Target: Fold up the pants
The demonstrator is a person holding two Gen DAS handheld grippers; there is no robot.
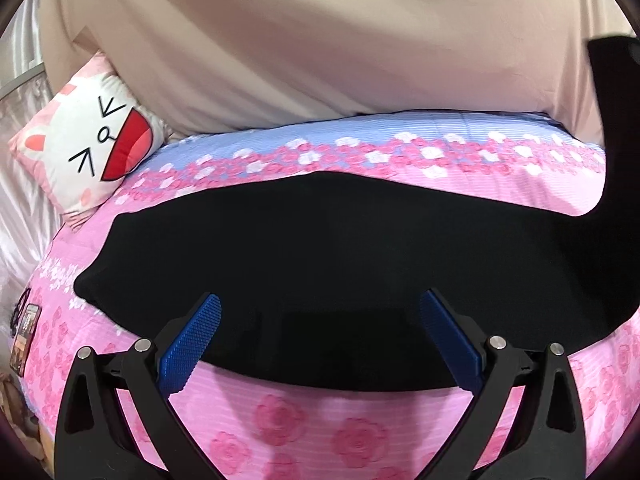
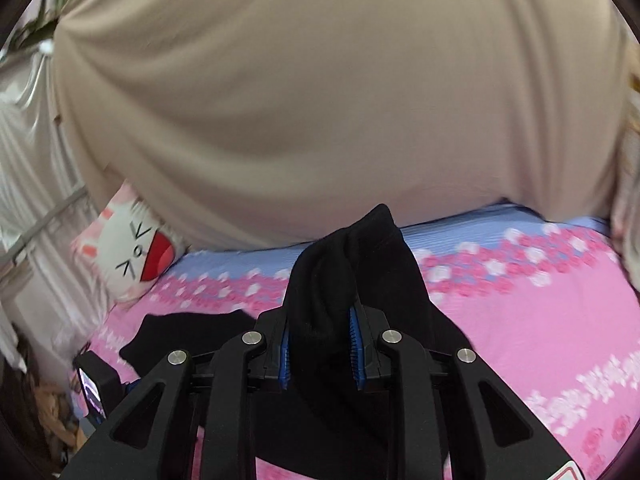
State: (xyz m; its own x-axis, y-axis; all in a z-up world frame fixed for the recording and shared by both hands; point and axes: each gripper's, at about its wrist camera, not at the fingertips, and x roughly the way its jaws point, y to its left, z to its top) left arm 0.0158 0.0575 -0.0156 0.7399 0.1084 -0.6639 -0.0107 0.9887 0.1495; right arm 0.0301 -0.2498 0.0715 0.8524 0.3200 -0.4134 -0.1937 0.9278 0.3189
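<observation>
Left wrist view: left gripper [image 1: 320,332] jaws wide, nothing between, over near edge of black pants [image 1: 320,248] spread flat on pink floral bedspread [image 1: 360,432] | right wrist view: right gripper [image 2: 320,350] clamped on bunched pants fabric, raised above bed | cat-face pillow [image 1: 92,140] far left.

Black pants [image 1: 320,248], pink rose-print bedspread [image 1: 360,432]
</observation>
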